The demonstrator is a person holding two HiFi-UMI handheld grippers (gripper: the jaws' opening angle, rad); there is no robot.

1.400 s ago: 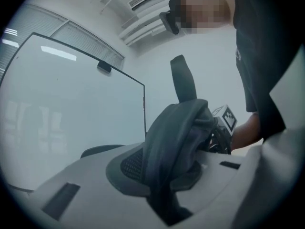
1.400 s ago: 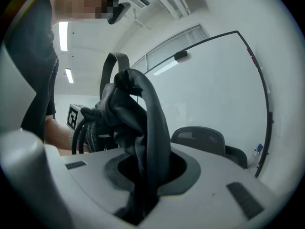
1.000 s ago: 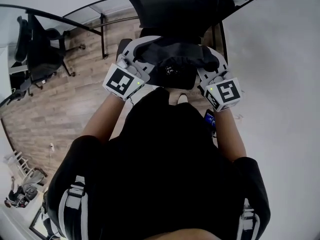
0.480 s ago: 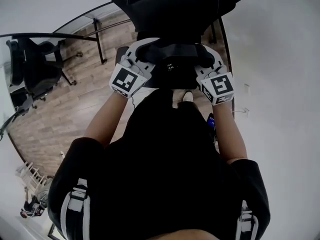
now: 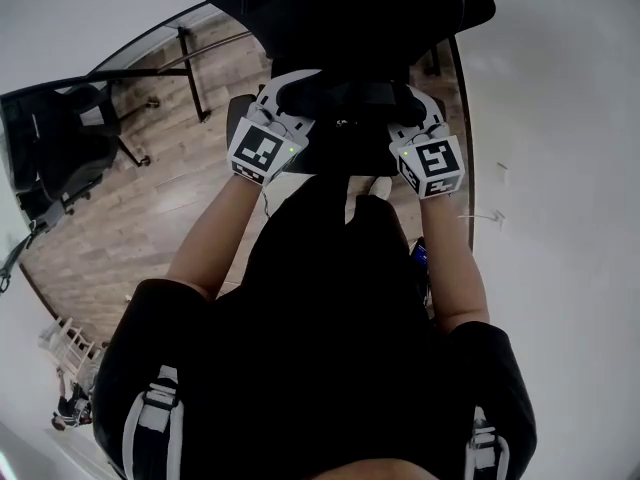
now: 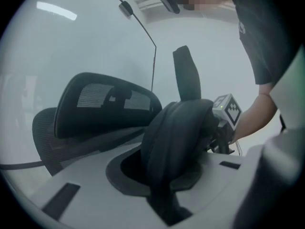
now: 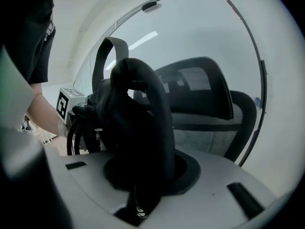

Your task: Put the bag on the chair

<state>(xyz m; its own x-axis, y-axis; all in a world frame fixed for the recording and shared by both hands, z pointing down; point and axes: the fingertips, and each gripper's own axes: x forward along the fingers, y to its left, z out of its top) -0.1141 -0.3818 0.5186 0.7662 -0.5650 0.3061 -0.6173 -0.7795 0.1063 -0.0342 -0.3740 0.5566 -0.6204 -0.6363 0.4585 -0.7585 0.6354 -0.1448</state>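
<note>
A black bag (image 5: 345,100) hangs between my two grippers, just in front of a black office chair (image 5: 350,8) at the top of the head view. My left gripper (image 5: 292,98) is shut on the bag's left end, and my right gripper (image 5: 408,103) is shut on its right end. In the left gripper view a thick black fold of the bag (image 6: 174,137) runs between the jaws of the left gripper (image 6: 164,194), with the chair's mesh back (image 6: 105,104) behind. The right gripper view shows the bag (image 7: 138,128) pinched the same way, with the chair (image 7: 200,94) beyond. Whether the bag touches the seat is hidden.
A second black office chair (image 5: 60,158) stands at the left on the wooden floor (image 5: 150,218). A black table frame (image 5: 190,68) runs beside it. A white wall (image 5: 560,168) fills the right side. The person's dark torso covers the lower middle.
Both grippers have carried the bag downward and closer to the chair, which now fills more of the top of the head view. Both grips are unchanged.
</note>
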